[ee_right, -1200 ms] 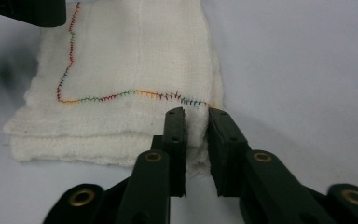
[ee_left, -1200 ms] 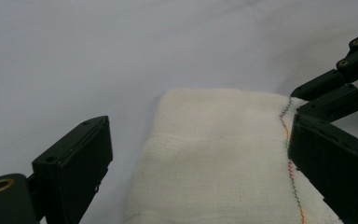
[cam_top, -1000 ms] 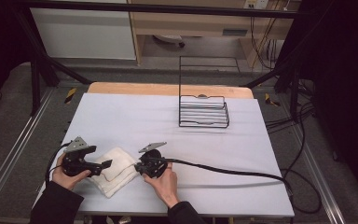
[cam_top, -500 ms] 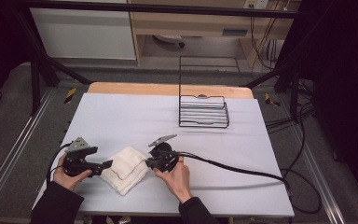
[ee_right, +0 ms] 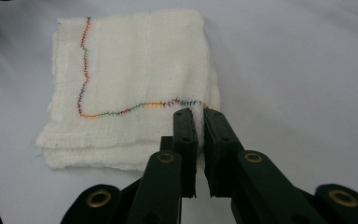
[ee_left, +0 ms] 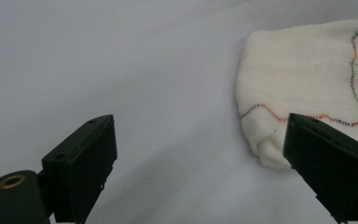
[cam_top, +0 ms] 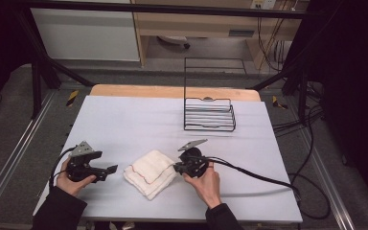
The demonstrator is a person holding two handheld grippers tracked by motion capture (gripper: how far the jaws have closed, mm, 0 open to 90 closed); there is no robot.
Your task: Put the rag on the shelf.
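A folded white cloth is laid on the near part of the grey table, between the 2 grippers, and this place seems chosen so that each hand can reach it from its own side. The right gripper is held low at the right edge of the cloth; in the right gripper view its jaws are pressed nearly together on a thin bit of the top layer, just where the coloured stitching ends. A pinch at the corner of 1 layer is probably taken because a fold can be lifted or pulled over from there without dragging the whole stack. The left gripper is kept just beside the left edge of the cloth, not touching it, and its jaws are seen wide apart with nothing between them; it is judged to be waiting there, ready to hold down or catch the other side. A black wire rack is standing well apart at the far side of the table, and it is not involved in the work at hand.
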